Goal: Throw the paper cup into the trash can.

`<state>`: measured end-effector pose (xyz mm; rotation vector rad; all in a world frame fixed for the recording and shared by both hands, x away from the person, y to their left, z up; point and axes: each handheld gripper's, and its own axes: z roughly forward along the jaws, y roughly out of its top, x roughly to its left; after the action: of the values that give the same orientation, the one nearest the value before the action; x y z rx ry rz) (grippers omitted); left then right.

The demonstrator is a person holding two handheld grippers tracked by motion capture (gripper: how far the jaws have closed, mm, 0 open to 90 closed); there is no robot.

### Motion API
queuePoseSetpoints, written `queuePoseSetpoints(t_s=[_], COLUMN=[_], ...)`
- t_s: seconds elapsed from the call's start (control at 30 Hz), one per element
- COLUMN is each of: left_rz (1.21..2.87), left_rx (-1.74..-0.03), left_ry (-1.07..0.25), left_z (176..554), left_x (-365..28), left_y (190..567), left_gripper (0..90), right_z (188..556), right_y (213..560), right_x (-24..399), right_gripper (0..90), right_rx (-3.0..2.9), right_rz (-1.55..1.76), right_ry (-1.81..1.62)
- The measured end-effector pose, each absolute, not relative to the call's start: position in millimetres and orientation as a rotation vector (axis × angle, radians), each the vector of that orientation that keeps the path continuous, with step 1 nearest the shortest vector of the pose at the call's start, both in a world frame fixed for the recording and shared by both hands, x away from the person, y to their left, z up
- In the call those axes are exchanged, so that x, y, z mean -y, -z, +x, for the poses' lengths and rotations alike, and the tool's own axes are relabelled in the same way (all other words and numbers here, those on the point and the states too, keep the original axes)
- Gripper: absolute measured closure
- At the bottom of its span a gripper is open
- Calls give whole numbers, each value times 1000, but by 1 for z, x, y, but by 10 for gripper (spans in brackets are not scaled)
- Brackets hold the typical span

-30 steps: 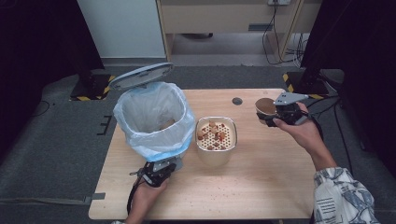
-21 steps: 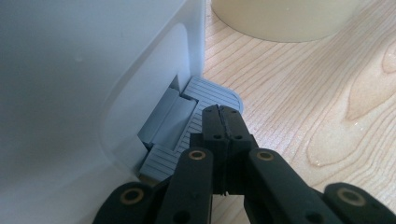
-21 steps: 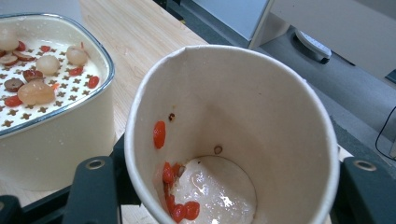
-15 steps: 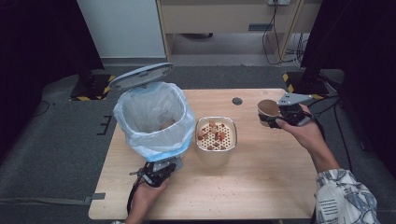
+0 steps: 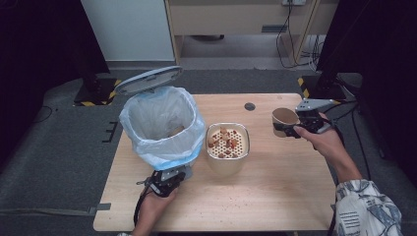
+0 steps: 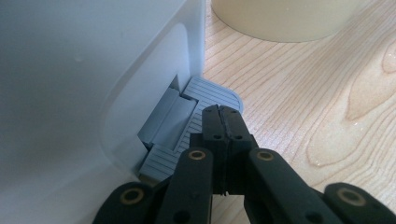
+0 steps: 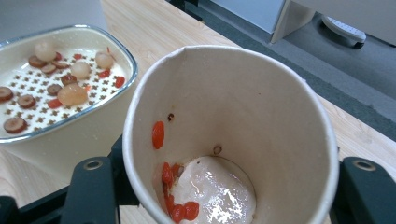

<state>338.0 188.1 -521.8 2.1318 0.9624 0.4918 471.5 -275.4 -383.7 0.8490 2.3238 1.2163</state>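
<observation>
From the high view, a paper cup (image 5: 283,119) is being pinched by the right gripper (image 5: 294,129) above the far right part of the table (image 5: 275,196). The left gripper (image 5: 172,178) is being held low at the foot of the bin (image 5: 162,125), and its fingers are being partly hidden under the blue bag. A cream strainer bowl (image 5: 227,147) with food bits is being kept between bin and cup, so it is standing in the way.

In the left gripper view, the fingers (image 6: 223,135) are being pressed together with nothing between them, and they are being rested on the grey pedal (image 6: 187,126) of the white bin (image 6: 70,84). The bowl (image 6: 285,18) is being cut off at the top.

In the right gripper view, the cup (image 7: 233,135) is being squeezed from both sides, and the fingers (image 7: 88,186) are being mostly hidden by it. Red bits and wet pale food are being seen at its bottom. The strainer bowl (image 7: 93,121) is being cut off at the left.
</observation>
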Motion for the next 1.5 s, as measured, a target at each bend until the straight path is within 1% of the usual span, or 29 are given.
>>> queuePoseSetpoints(t_s=[0.43,0.63,1.1,1.37,1.5], left_rz=[2133,2134,2133,2124,2137], left_rx=[-960,-960,-962,-978,-948], left_ry=[-496,-496,-497,-503,-498], left_z=[338,338,338,337,339], left_x=[-188,-188,-188,-187,-188], left_y=[522,522,522,522,522], left_gripper=[891,891,891,892,892], right_z=[472,470,472,474,474], right_y=[363,346,319,310,306], right_x=[262,250,225,212,205], right_gripper=[351,352,353,352,353], right_rx=[-2347,-2351,-2369,-2383,-2387], right_rz=[853,838,839,834,833], right_ry=[-1232,-1247,-1245,-1259,-1277])
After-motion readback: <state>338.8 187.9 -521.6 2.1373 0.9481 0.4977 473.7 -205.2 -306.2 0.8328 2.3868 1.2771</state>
